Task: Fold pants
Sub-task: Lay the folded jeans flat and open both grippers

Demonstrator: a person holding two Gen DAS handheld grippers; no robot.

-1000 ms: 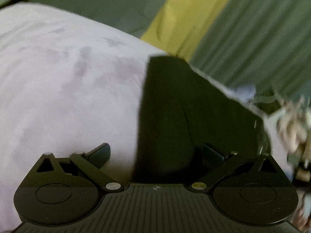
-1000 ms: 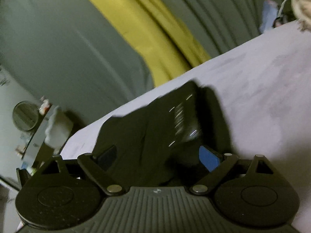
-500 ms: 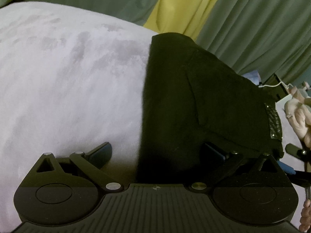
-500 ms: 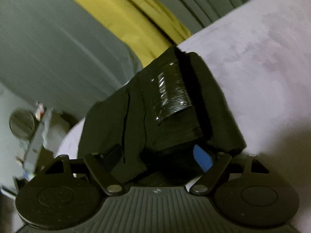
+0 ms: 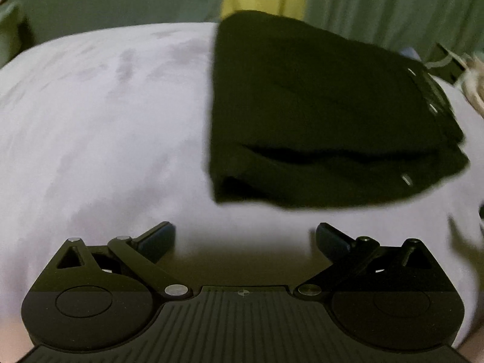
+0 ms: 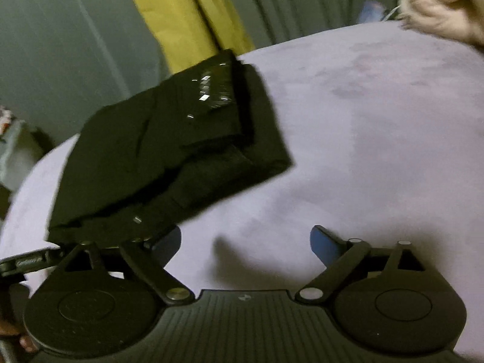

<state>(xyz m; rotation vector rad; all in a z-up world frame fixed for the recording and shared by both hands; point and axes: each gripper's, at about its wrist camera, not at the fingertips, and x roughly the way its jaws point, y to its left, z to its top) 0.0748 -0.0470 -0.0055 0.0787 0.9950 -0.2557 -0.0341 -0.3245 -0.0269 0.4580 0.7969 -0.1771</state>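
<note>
The black pants [image 5: 326,115] lie folded into a thick stack on the pale lilac bed cover [image 5: 99,127]. A shiny patch shows on the stack's top layer in the right wrist view, where the pants [image 6: 169,148] sit up and to the left. My left gripper [image 5: 245,239] is open, just short of the stack's near edge, with only bed cover between its fingers. My right gripper [image 6: 245,242] has its jaws opening wide, with nothing between them. Its left finger [image 6: 166,242] lies close to the stack's near corner.
Grey-green curtains [image 6: 69,45] with a yellow strip [image 6: 184,15] hang behind the bed. A cream fluffy thing [image 6: 438,9] rests at the bed's far right edge. Bed cover [image 6: 378,121] stretches to the right of the pants.
Both grippers have drawn back off the pants, which now lie clear ahead of the fingers. The right jaws stand wider than half a second ago.
</note>
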